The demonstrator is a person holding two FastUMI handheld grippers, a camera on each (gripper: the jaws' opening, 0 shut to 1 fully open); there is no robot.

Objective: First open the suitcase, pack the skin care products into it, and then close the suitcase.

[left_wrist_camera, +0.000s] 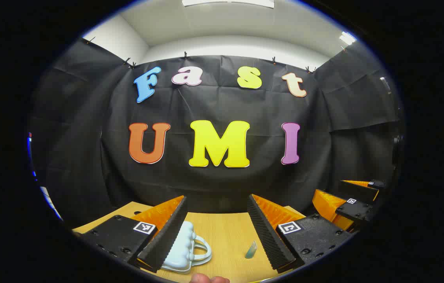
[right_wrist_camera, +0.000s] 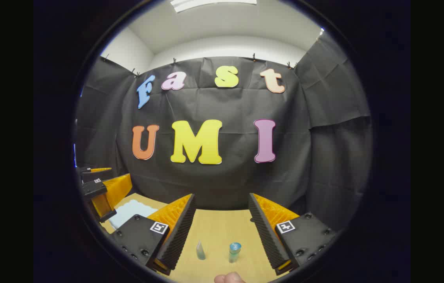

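Suitcase: your small pale blue hard-shell suitcase (left_wrist_camera: 182, 247), with bumpy ribs and a loop handle, lies shut on the light wooden surface (left_wrist_camera: 226, 236). In the left gripper view it sits low and left, partly behind your left gripper's left finger. In the right gripper view its pale blue shell (right_wrist_camera: 129, 210) shows at the far left.
Skin care products: a small clear tapered tube (right_wrist_camera: 200, 250) and a small clear bottle with a blue cap (right_wrist_camera: 234, 251) stand upright on the surface, near each other but apart. The tube (left_wrist_camera: 251, 250) also shows in the left gripper view, well apart from the suitcase.
Left gripper: your left gripper (left_wrist_camera: 218, 228) has its fingers spread wide and holds nothing. It appears at the left edge of the right gripper view (right_wrist_camera: 100, 192), above the suitcase.
Right gripper: your right gripper (right_wrist_camera: 222, 224) has its fingers spread wide and holds nothing; tube and bottle stand between and beyond them. It appears at the right of the left gripper view (left_wrist_camera: 347, 204).
Hand: a fingertip (left_wrist_camera: 208, 279) shows at the bottom edge.
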